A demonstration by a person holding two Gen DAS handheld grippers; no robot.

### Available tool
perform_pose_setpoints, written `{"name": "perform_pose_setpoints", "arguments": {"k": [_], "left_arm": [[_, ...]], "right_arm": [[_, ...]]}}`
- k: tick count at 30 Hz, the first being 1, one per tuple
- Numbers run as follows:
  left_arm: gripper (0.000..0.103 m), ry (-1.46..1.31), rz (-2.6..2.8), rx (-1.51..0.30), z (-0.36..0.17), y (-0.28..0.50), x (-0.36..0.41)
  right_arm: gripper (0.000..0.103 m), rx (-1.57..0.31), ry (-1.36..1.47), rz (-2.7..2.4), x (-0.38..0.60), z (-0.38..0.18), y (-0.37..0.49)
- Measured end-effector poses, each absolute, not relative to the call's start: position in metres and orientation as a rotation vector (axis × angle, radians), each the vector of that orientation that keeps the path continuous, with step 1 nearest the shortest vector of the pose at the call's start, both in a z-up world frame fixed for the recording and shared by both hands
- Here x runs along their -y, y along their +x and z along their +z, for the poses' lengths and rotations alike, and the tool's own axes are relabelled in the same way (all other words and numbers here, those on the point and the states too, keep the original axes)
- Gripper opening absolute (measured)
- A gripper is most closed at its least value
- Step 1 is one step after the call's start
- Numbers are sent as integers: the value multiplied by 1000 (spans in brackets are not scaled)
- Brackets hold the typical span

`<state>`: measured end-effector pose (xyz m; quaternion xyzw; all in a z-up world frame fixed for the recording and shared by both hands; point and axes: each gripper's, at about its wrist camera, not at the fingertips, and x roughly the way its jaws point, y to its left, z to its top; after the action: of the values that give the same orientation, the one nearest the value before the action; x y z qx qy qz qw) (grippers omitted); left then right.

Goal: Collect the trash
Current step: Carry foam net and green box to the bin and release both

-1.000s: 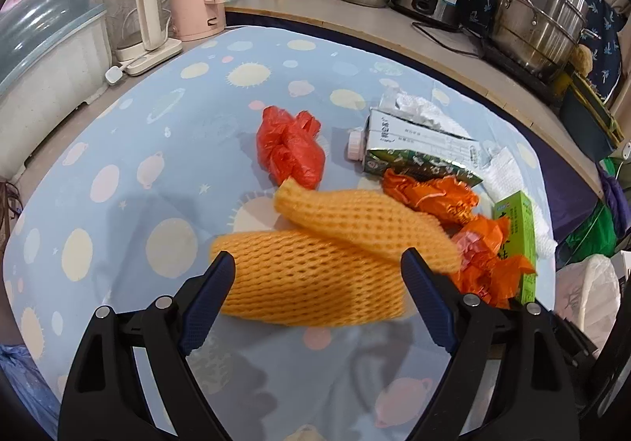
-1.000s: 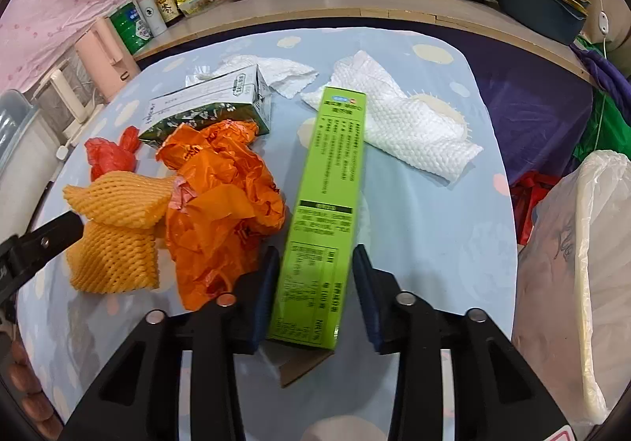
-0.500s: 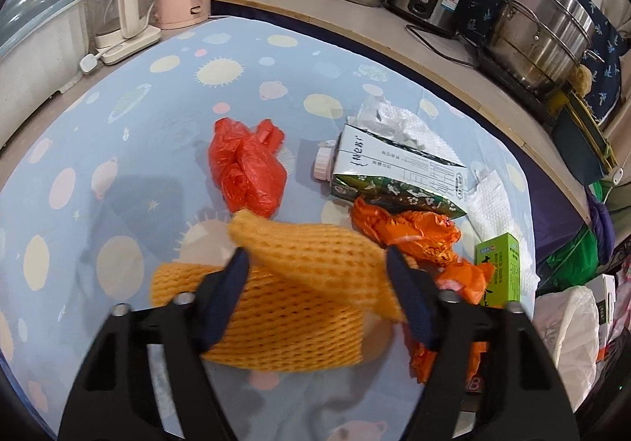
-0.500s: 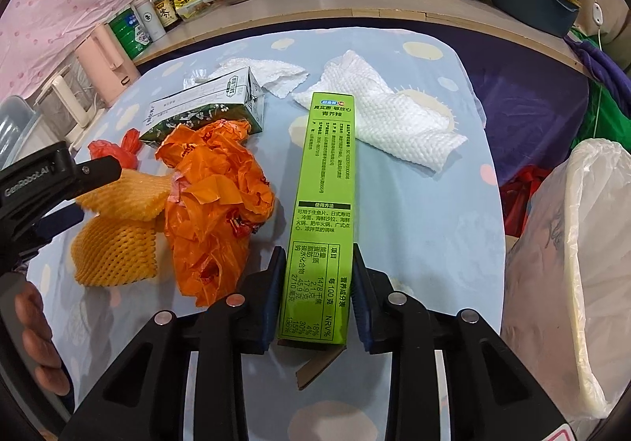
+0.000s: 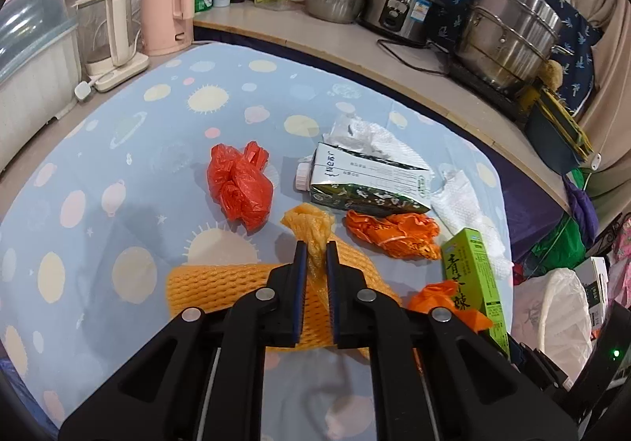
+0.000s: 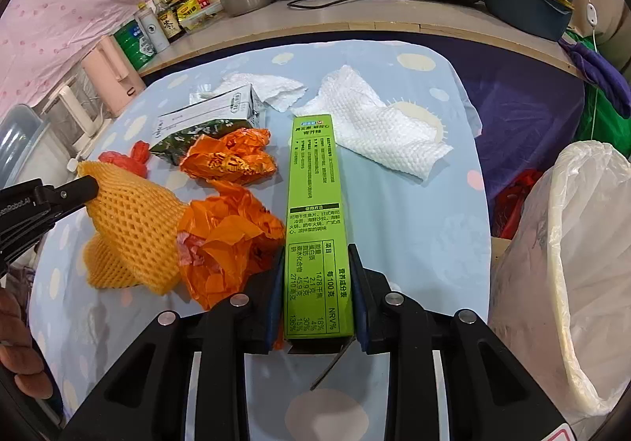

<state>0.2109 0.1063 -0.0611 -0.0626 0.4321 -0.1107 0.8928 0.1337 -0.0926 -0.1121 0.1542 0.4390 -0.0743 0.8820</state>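
The left gripper (image 5: 315, 247) is pinched tight on a yellow foam net (image 5: 311, 236), squeezing it into a thin neck; the gripper's black arms hide most of the net's lower part in the left view, while the right view shows the net (image 6: 134, 228) at nine o'clock, pulled up into a tent shape, with the left gripper's tip (image 6: 79, 188) entering from the frame's edge and part of a hand (image 6: 19, 354) cut off at eight o'clock. The right gripper (image 6: 315, 275) clamps the near end of a long green box (image 6: 315, 204) that points toward twelve o'clock; in the left view only the box's far part (image 5: 469, 275) shows at four o'clock, the rest behind the gripper. Orange wrappers (image 6: 228, 240) lie between net and box. A milk carton (image 5: 366, 184) and a red bag (image 5: 240, 184) lie on the blue tablecloth (image 5: 118, 165). Only the right view shows the white-lined bin (image 6: 572, 263) clearly, at three o'clock, cut off by the edge.
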Motion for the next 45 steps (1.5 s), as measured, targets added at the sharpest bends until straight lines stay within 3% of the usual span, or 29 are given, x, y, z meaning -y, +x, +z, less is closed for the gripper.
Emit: {"name": "perform_pose_setpoints", "arguments": {"k": [16,29,45], "left_arm": [[9,-115,-265,-769,6,151,-109],[9,-78,-423,-661,58,103,-43],[9,67,-660,-711,24,64,108]], "right_arm": [[27,-766,352,-157,108,-59,87],[27,-685,399,-247,158,-35,29],[27,-713,489,-492,255,-58,-47]]}}
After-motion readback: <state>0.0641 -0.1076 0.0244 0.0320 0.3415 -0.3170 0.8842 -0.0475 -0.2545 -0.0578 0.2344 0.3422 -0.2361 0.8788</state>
